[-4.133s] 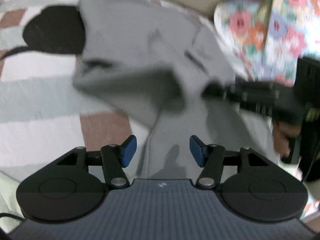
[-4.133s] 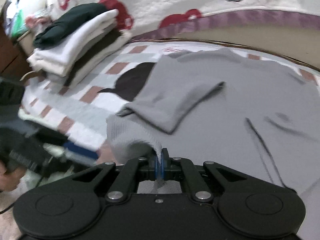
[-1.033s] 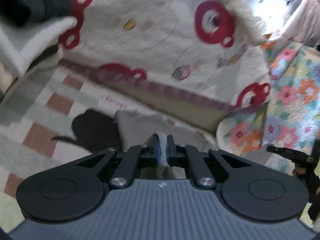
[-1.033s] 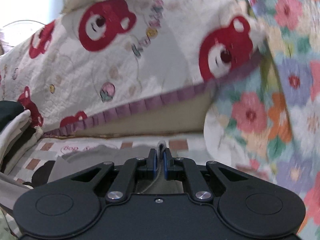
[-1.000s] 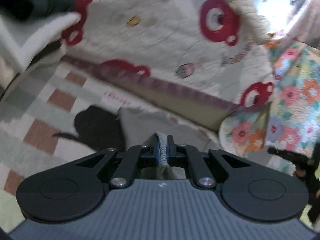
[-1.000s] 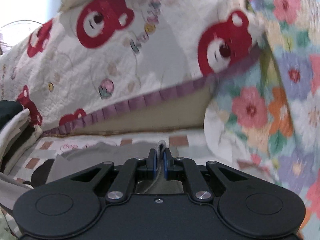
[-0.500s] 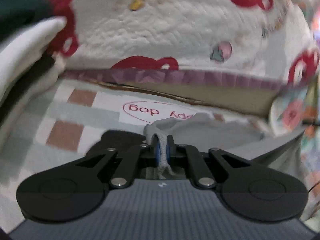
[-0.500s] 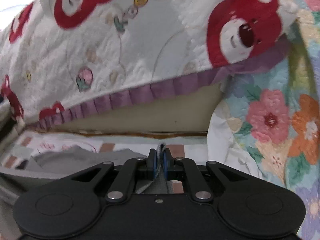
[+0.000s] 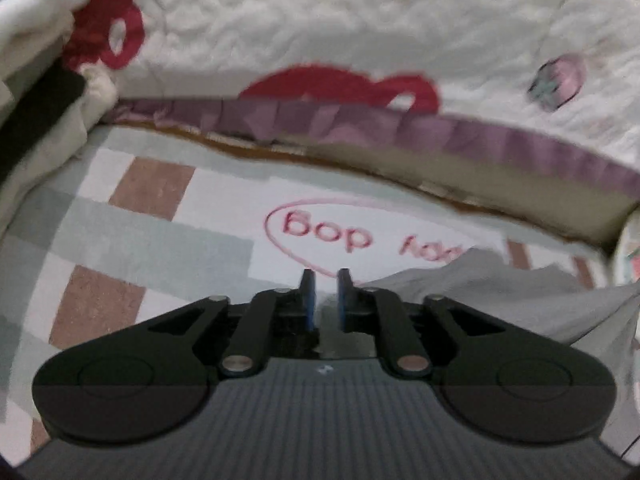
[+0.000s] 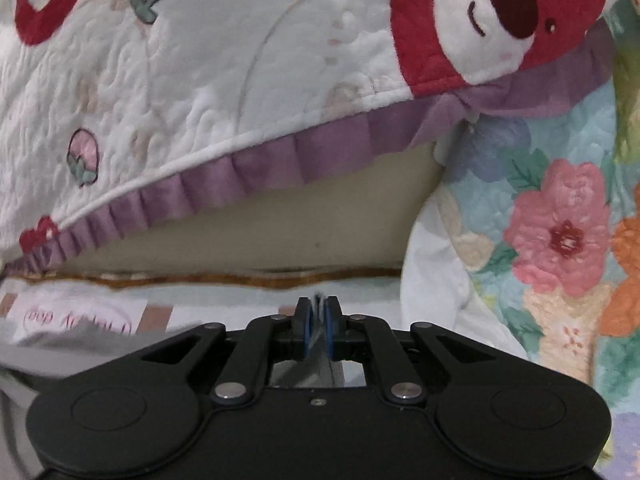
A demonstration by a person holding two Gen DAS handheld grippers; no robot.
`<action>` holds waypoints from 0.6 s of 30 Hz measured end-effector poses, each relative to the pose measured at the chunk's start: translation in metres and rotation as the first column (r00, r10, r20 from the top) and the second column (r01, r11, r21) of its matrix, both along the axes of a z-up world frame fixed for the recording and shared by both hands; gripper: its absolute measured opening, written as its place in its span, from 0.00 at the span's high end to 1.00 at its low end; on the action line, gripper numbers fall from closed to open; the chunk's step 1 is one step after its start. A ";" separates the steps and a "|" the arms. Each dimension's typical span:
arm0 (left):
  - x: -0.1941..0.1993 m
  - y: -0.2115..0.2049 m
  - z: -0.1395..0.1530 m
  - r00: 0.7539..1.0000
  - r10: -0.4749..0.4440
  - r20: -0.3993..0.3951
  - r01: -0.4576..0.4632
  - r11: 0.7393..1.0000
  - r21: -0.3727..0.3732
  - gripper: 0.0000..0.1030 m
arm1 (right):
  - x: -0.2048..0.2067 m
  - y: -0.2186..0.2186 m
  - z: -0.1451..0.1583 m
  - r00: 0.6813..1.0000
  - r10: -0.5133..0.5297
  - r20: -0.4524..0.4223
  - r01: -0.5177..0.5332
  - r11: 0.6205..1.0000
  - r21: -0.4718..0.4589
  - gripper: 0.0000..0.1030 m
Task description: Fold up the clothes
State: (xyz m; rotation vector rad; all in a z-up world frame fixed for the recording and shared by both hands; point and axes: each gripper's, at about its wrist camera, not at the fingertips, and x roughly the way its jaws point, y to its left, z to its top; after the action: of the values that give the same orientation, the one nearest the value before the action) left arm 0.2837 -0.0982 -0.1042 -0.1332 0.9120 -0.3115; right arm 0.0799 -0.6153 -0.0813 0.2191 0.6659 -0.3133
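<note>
The grey garment [image 9: 508,284] lies rumpled on the checked blanket [image 9: 132,236], just right of my left gripper [image 9: 323,282]. That gripper is open by a narrow gap, with nothing between its blue pads [image 9: 308,300]. In the right wrist view, my right gripper [image 10: 317,306] is shut on a thin edge of the grey garment [image 10: 80,346], which trails off to the left and under the gripper body. Most of the garment is hidden below both grippers.
A stack of folded clothes [image 9: 36,80] stands at the far left. A white quilt with red bears [image 10: 200,80] and a purple frill rises behind the blanket. A floral quilt [image 10: 560,240] bulges on the right.
My left gripper has let go of the grey cloth; its pads have parted and the cloth now lies to its right. Both grippers have dropped low and moved toward the back edge.
</note>
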 end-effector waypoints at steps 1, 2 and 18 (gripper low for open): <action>-0.002 0.004 -0.001 1.000 0.006 -0.003 -0.006 1.000 -0.014 0.83 | -0.002 -0.004 -0.006 1.000 -0.005 -0.003 0.005 1.000 0.022 0.87; -0.006 0.010 -0.002 1.000 0.008 -0.003 -0.008 0.999 -0.040 0.78 | -0.003 -0.008 -0.011 1.000 -0.009 -0.007 0.010 0.999 0.043 0.82; -0.076 -0.023 -0.012 0.901 -0.426 0.085 0.419 0.904 0.085 0.41 | -0.050 0.012 -0.056 0.971 0.172 -0.167 -0.180 0.983 -0.033 0.63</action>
State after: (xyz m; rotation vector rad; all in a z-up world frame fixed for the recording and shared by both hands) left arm 0.2081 -0.1214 -0.1157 0.1445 0.8432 -0.6875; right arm 0.0295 -0.6032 -0.1371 0.0871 0.8336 -0.1773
